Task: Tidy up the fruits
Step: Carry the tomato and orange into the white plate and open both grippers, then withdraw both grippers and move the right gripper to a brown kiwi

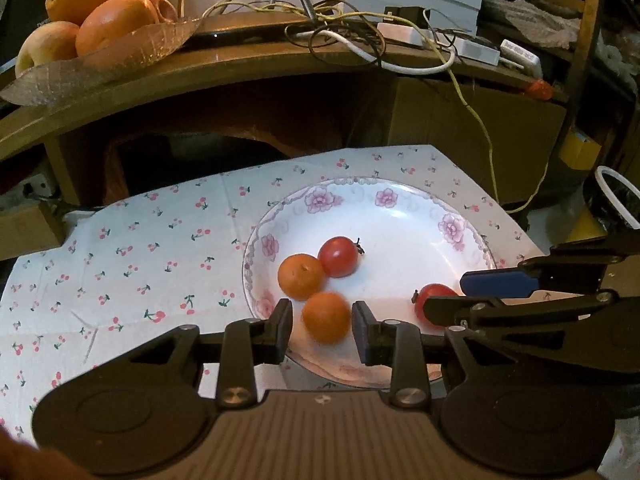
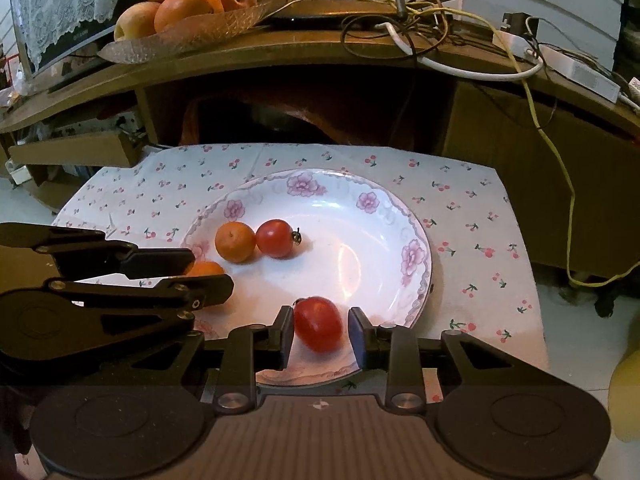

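Observation:
A white floral plate (image 1: pixel 400 216) (image 2: pixel 360 216) sits on a cherry-print cloth. It holds two small oranges and two red tomatoes. My left gripper (image 1: pixel 322 326) is open with its fingers on either side of the near orange (image 1: pixel 326 318), a gap on each side. My right gripper (image 2: pixel 318 330) is open around the near tomato (image 2: pixel 319 323), the left finger close to it. A second orange (image 1: pixel 301 275) (image 2: pixel 235 241) and tomato (image 1: pixel 338 257) (image 2: pixel 275 238) touch each other near the plate's middle. Each gripper shows from the side in the other's view.
A wooden shelf (image 1: pixel 240 68) (image 2: pixel 320 56) stands behind the cloth. It carries a glass dish (image 1: pixel 132 50) (image 2: pixel 192 32) of large oranges and apples, tangled cables (image 1: pixel 360 28) and white boxes. A yellow cable (image 2: pixel 560 152) hangs at the right.

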The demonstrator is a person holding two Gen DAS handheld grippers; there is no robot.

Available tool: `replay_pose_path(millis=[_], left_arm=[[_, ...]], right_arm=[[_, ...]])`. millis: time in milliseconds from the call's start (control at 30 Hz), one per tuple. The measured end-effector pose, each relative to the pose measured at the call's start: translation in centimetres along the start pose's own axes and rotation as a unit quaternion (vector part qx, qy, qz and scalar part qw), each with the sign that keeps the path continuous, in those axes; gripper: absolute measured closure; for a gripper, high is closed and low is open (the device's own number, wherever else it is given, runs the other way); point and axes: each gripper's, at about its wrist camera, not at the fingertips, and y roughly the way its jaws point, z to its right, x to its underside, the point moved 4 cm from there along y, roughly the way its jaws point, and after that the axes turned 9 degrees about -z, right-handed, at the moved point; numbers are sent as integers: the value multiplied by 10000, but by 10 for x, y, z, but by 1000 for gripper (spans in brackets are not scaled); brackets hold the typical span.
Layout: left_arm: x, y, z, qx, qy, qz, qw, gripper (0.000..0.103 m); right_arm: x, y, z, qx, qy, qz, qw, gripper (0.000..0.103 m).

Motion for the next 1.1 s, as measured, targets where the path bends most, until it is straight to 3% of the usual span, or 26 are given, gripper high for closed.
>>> replay_pose_path(millis=[700, 1100], left_arm=[[-1, -33, -16, -86, -31, 289, 9995, 60], [17, -50, -35, -96, 21, 255, 9996, 59]], right_arm=[[1, -18, 12, 117, 272, 294, 9991, 69], [17, -31, -20, -482, 9, 157, 9987, 69]])
